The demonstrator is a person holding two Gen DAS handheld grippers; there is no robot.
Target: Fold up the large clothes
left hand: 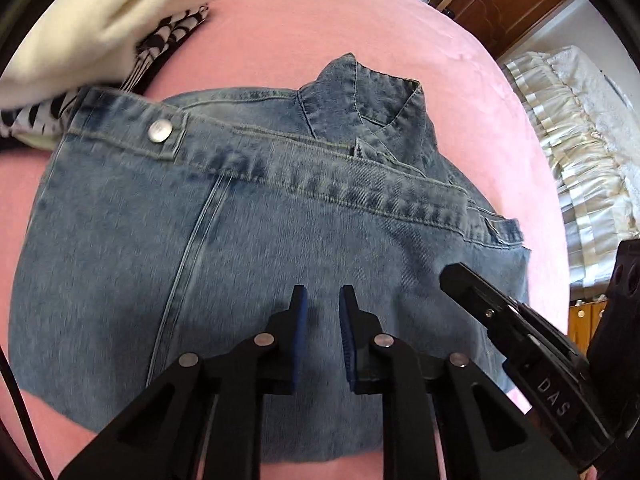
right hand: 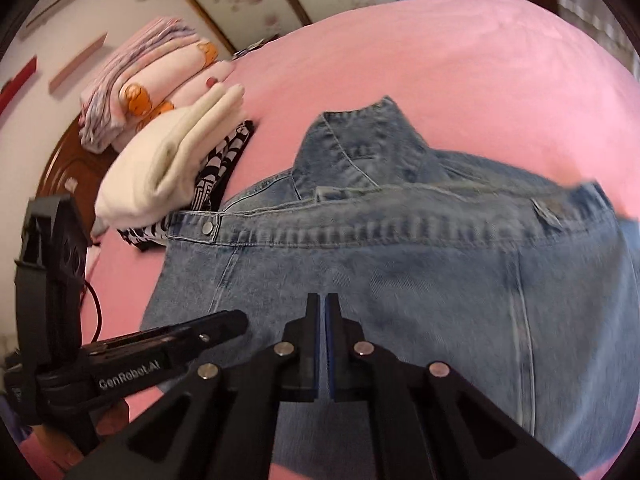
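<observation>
One denim jacket [left hand: 248,248] lies on the pink bed [left hand: 320,32], already folded into a compact block: its hem band with a metal snap [left hand: 160,130] runs across the far side, and the collar [left hand: 360,92] pokes out beyond it. To the far left, just beside the jacket, sits a stack of folded clothes [right hand: 168,156], a cream garment over a black-and-white patterned one, with more folded pink fabrics [right hand: 148,80] behind. The left tool [left hand: 323,300] hovers over the near half of the denim, its blue pads narrowly parted with nothing between them. The right tool [right hand: 322,304] has its pads pressed together, empty, above the same panel. Judged from this layout, the folding looks nearly complete; what probably remains is a final fold or smoothing, then moving the jacket to the stack.
</observation>
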